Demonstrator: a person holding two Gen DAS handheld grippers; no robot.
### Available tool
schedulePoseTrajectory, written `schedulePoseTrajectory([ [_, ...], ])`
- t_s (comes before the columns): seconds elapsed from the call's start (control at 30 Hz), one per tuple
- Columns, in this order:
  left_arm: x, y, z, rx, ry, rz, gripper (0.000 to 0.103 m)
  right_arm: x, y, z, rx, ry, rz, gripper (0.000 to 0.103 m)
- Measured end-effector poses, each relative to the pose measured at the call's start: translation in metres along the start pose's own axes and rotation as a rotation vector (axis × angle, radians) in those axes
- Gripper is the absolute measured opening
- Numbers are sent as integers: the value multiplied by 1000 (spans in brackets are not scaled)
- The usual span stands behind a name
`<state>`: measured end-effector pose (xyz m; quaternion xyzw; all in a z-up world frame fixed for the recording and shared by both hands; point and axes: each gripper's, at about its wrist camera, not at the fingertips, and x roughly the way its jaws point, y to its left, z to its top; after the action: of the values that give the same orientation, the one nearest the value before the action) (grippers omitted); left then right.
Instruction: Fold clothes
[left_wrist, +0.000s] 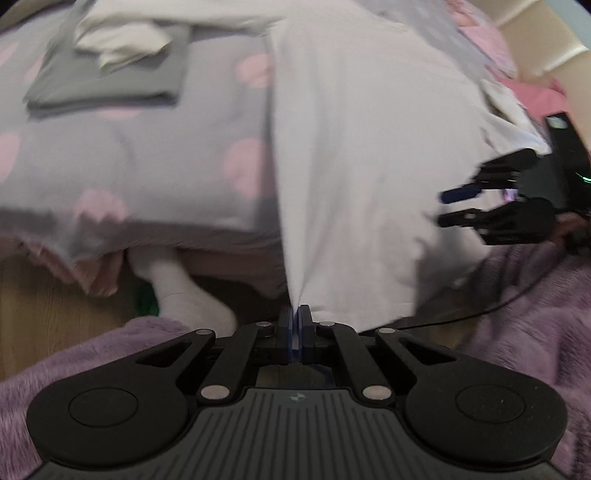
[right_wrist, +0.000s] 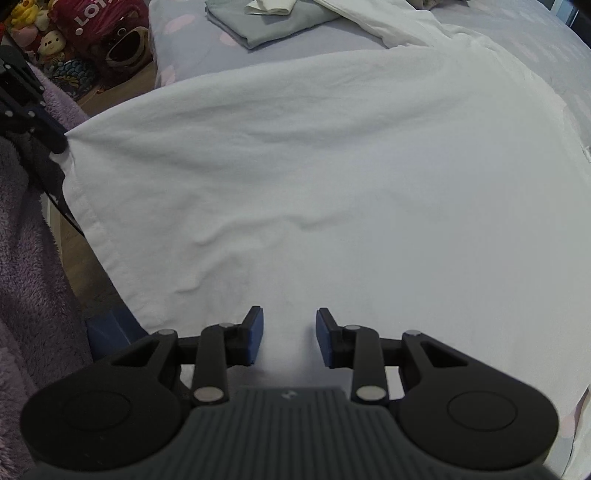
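Observation:
A large white garment (right_wrist: 314, 166) lies spread over the bed. My left gripper (left_wrist: 295, 314) is shut on its near left corner, and the cloth (left_wrist: 362, 147) runs taut and lifted away from the pinch. From the right wrist view that left gripper (right_wrist: 61, 146) shows at the garment's left edge. My right gripper (right_wrist: 290, 332) hangs open just over the garment's near edge, blue pads apart with nothing pinched. The left wrist view shows the right gripper (left_wrist: 448, 208) at the right with its fingers apart.
The bed cover (left_wrist: 147, 155) is lavender with pink spots. A folded grey cloth (right_wrist: 266, 26) with a crumpled white piece (right_wrist: 273, 5) on it lies at the far side. Plush toys (right_wrist: 74, 37) sit on the floor at left. A person's purple fleece sleeve (right_wrist: 22, 240) and white-socked foot (left_wrist: 192, 295) are close by.

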<state>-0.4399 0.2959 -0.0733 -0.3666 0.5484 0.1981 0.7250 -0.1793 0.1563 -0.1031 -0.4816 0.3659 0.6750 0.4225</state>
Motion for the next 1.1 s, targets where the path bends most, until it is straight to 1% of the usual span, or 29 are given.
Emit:
schedulePoseTrajectory([
  [0.13, 29, 28, 5, -54, 70, 31, 1, 2, -2, 3, 19, 10, -6, 35],
  [0.23, 48, 40, 11, -95, 142, 15, 1, 6, -4, 5, 35, 20, -19, 35],
  [0.27, 51, 41, 13, -101, 157, 26, 1, 7, -4, 5, 41, 23, -24, 35],
  [0.3, 52, 40, 15, -95, 158, 37, 1, 7, -6, 5, 47, 25, -27, 35],
  [0.37, 46, 37, 20, -86, 145, 16, 4, 6, -10, 5, 60, 23, -33, 35],
  [0.43, 34, 36, 28, -82, 98, 2, 15, 3, -16, 3, 77, 15, -38, 37],
  [0.47, 26, 36, 35, -81, 66, 4, 18, 1, -20, 3, 88, 10, -41, 37],
  [0.5, 19, 36, 41, -80, 33, 7, 19, 0, -23, 3, 102, 4, -45, 37],
  [0.67, -15, 56, 86, -133, -153, 13, 20, -12, -46, -1, 183, -27, -79, 38],
  [0.77, -27, 73, 112, -168, -228, 63, 20, -17, -61, -1, 237, -43, -97, 38],
  [0.83, -33, 84, 130, -192, -263, 104, 22, -20, -71, -3, 269, -50, -112, 38],
  [0.9, -37, 93, 149, -193, -292, 158, 24, -24, -85, -5, 309, -59, -130, 39],
  [0.97, -38, 99, 167, -187, -319, 213, 28, -27, -98, -6, 354, -71, -153, 39],
  [1.03, -34, 109, 185, -197, -339, 250, 37, -29, -112, -5, 401, -89, -170, 40],
  [1.1, -28, 122, 197, -213, -361, 279, 39, -31, -126, -4, 449, -106, -186, 40],
])
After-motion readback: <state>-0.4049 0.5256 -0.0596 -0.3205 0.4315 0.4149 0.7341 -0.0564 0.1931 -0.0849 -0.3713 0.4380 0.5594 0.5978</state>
